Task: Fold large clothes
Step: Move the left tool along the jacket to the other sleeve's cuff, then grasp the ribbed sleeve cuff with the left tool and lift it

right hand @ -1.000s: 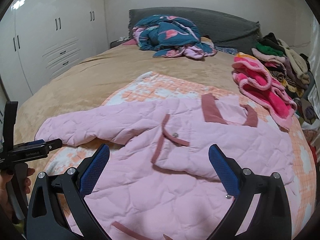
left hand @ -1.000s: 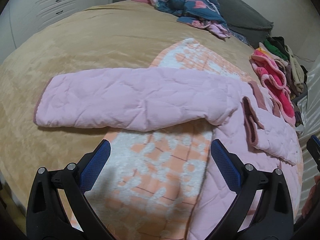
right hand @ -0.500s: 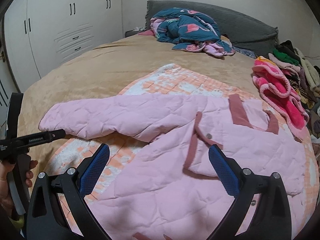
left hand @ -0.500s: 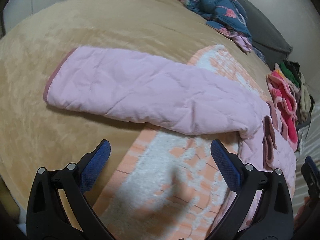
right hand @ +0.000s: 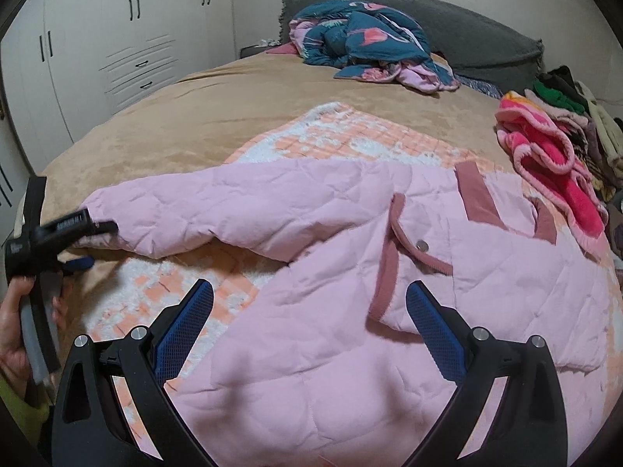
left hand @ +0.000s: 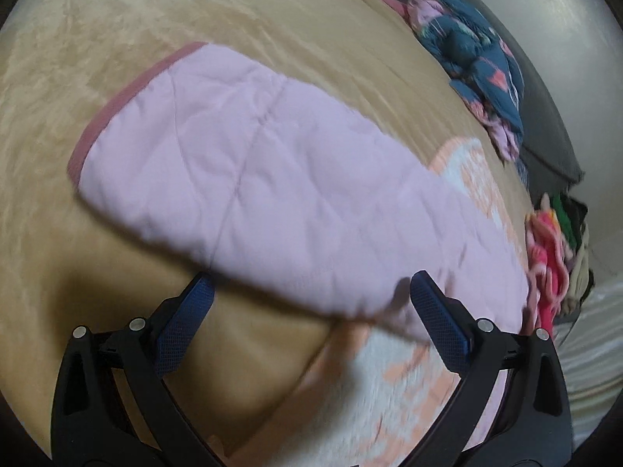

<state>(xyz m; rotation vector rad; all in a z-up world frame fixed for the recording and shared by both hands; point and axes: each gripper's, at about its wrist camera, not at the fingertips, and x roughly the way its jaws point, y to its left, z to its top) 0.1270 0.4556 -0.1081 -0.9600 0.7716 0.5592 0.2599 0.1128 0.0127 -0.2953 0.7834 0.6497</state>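
1. Left wrist view: left tongs (left hand: 309, 292) spread wide, nothing between the blue pads (left hand: 438, 327). Frame is motion-blurred.
2. Same view: a sleeve (left hand: 272, 179) of the pink quilted jacket lies flat just ahead of the fingertips, running from upper left to lower right across the opening. Its lower edge sits right at the tips; contact cannot be told through the blur.
3. Sleeve cuff (left hand: 113, 113), darker pink trim, lies ahead and to the left of the left tongs, on the tan bedspread (left hand: 97, 39).
4. An orange-and-white blanket (left hand: 393, 385) lies under the right finger and beyond it.
5. Right wrist view: right tongs (right hand: 309, 299) also fully spread, gripping nothing, poised above the jacket body.
6. Pink quilted jacket (right hand: 350, 272) spread flat directly under and ahead of the right tongs; front flap with a snap (right hand: 421, 246) lies just ahead of the right finger.
7. Left tongs (right hand: 78, 241) appear far to the left of this view, at the cuff end of the sleeve, handle in the person's left hand (right hand: 23, 327). Whether they touch cloth cannot be told.
8. Farther ahead: teal patterned bedding (right hand: 362, 39) against the grey headboard (right hand: 486, 46); pile of clothes (right hand: 553, 144) ahead-right; white wardrobe (right hand: 117, 50) ahead-left.
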